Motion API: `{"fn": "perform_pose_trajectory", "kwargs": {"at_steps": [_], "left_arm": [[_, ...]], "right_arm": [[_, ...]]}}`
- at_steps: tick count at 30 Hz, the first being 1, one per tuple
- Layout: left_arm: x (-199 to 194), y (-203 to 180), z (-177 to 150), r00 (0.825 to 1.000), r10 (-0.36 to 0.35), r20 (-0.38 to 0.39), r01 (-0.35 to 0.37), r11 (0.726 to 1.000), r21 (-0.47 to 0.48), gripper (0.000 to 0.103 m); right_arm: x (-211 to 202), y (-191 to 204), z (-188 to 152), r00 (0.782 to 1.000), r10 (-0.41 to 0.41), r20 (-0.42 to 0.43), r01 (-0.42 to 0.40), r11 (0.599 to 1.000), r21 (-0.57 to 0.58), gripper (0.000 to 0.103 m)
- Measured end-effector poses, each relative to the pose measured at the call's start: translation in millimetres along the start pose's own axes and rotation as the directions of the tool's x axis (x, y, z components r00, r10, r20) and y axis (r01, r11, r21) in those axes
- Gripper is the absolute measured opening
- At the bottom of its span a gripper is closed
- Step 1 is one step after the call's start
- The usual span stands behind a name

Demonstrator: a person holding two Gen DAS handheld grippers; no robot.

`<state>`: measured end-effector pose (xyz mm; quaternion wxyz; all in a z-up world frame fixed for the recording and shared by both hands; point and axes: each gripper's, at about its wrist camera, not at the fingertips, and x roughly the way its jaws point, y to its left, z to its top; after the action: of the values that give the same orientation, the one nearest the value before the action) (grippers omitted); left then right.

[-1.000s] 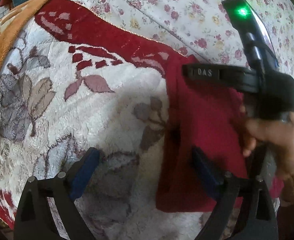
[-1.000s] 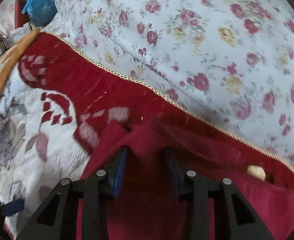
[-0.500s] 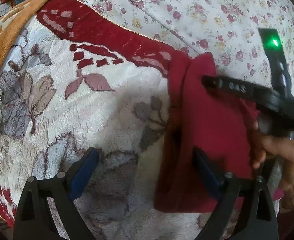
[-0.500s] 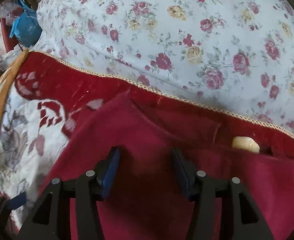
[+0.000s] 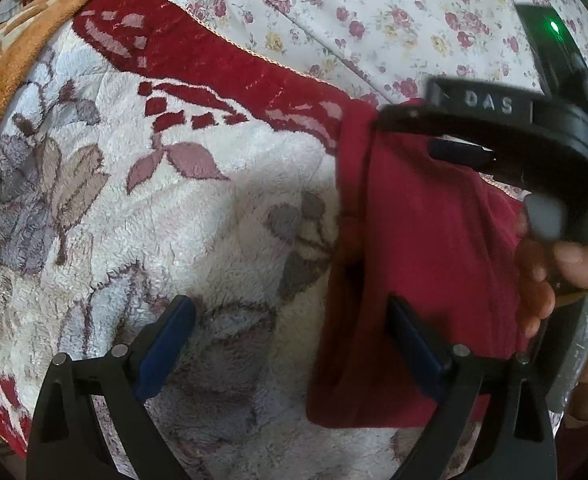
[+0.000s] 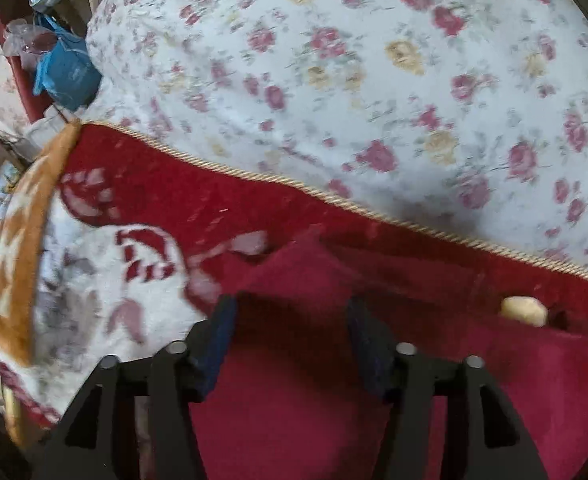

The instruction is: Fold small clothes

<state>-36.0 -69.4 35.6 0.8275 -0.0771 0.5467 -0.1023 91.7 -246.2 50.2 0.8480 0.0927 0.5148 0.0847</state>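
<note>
Plush white blanket [image 5: 198, 216], woven with grey-mauve leaves and bordered in red with gold cord, covers a bed of rose-printed sheet [image 6: 374, 80]. On it lies a folded maroon garment [image 5: 426, 264] (soft, matte knit). The left gripper [image 5: 290, 332] stands wide open over its edge; the right gripper [image 6: 290, 320] seems parted, fabric between its jaws.

In the left wrist view we see open plush blanket [image 5: 182, 216] across the centre and left of the frame, with nothing lying on it between our spread left gripper [image 5: 290, 340] fingers but a dark red garment [image 5: 426, 248] under the right-hand finger. The right side is crowded: the right gripper [image 5: 506, 136] reaches in from the upper right over the garment, a hand [image 5: 562, 280] below it. In the right wrist view a cream lump [image 6: 522, 310] sits at right, the floral sheet [image 6: 374, 80] bare above.
</note>
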Motion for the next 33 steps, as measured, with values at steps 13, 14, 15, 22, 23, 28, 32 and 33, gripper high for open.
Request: {"fn": "perform_pose_trajectory", "kwargs": {"at_steps": [13, 14, 15, 22, 23, 28, 32, 33], "left_arm": [[-10, -4, 7, 0.995, -0.068, 0.070, 0.070, 0.997, -0.023, 0.096], [-11, -7, 7, 0.994, -0.078, 0.079, 0.079, 0.997, -0.010, 0.096], [-13, -10, 7, 0.992, -0.093, 0.086, 0.093, 0.996, 0.006, 0.096], [-8, -37, 7, 0.988, -0.138, 0.075, 0.130, 0.986, 0.100, 0.096], [-4, -39, 7, 0.990, -0.125, 0.069, 0.117, 0.987, 0.108, 0.096], [8, -35, 11, 0.989, -0.145, 0.034, 0.142, 0.986, 0.087, 0.077], [4, -35, 10, 0.968, -0.251, 0.009, 0.250, 0.966, 0.063, 0.035], [2, -36, 8, 0.967, -0.255, 0.013, 0.254, 0.965, 0.064, 0.028]], "right_arm": [[-14, 14, -8, 0.998, -0.037, 0.049, 0.041, 0.994, -0.098, 0.022], [-22, 11, -8, 0.998, -0.018, 0.055, 0.023, 0.995, -0.097, 0.022], [-28, 7, -8, 0.998, -0.002, 0.058, 0.008, 0.996, -0.088, 0.022], [-54, -13, -11, 0.994, 0.087, 0.069, -0.085, 0.996, -0.029, 0.020], [-56, -13, -12, 0.994, 0.086, 0.071, -0.084, 0.996, -0.031, 0.020], [-69, -20, -13, 0.992, 0.107, 0.073, -0.105, 0.994, -0.031, 0.019], [-71, -21, -11, 0.992, 0.107, 0.072, -0.105, 0.994, -0.034, 0.019], [-70, -21, -11, 0.992, 0.103, 0.069, -0.101, 0.994, -0.036, 0.019]]}}
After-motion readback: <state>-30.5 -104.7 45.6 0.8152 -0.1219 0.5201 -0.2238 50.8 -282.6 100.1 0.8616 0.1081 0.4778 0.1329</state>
